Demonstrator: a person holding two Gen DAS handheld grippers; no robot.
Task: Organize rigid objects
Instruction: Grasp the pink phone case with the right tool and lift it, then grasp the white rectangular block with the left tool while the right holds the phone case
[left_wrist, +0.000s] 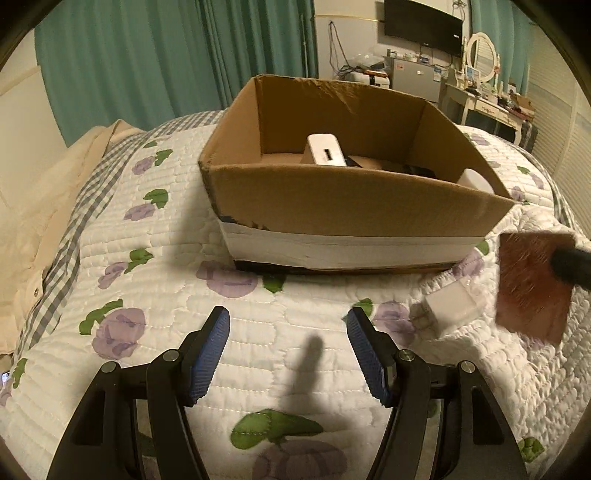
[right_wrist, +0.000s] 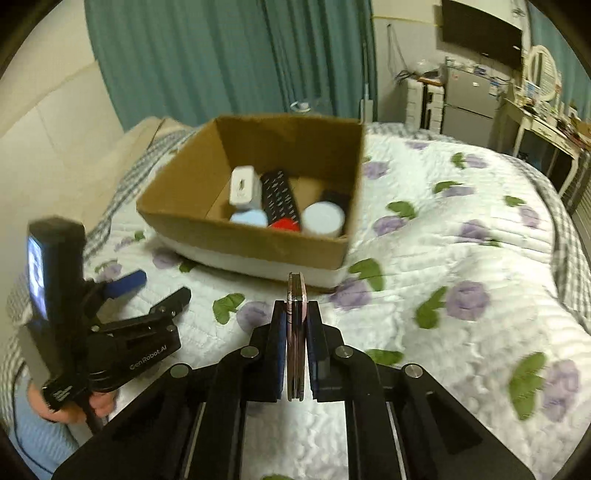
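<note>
Reddish-brown, thin and flat, the card (right_wrist: 296, 332) sits edge-on in my right tongs (right_wrist: 296, 325), clamped tight above the quilt (right_wrist: 461, 258). I judge it mid-carry; next I must clear the box (right_wrist: 207, 221) wall and drop it in. My left tongs (left_wrist: 288, 354) gape empty nearby.

Ahead of the claw, beyond the flowered white quilt (left_wrist: 295, 332), teal curtains (left_wrist: 147, 62) hang across the back wall, while ahead to its right a dark television (left_wrist: 423, 22) hangs above a small fridge (right_wrist: 469, 103) and a white dressing table (left_wrist: 487, 107) with an oval mirror (left_wrist: 480, 55).
</note>
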